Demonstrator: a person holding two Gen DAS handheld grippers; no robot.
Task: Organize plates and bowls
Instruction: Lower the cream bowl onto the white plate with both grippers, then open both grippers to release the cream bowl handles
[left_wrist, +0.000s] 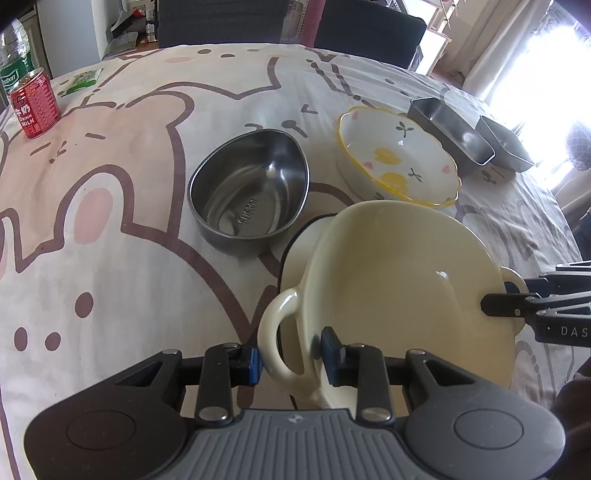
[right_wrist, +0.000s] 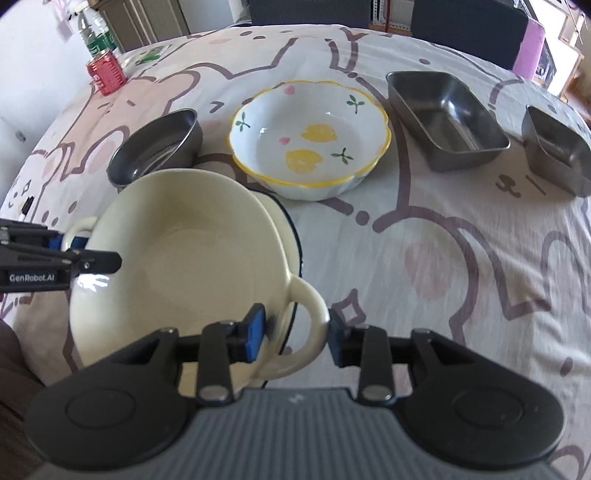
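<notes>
Cream ceramic bowl with two loop handles (left_wrist: 406, 291) held tilted above white plate with dark rim (left_wrist: 295, 254), handle-to-handle axis running between grippers. Left gripper (left_wrist: 291, 356) clamped on one handle; right gripper (right_wrist: 295, 332) clamped on opposite handle. Oval steel bowl (left_wrist: 249, 190) and flower-painted white bowl (right_wrist: 310, 138) beyond on cartoon tablecloth (left_wrist: 110, 221).
</notes>
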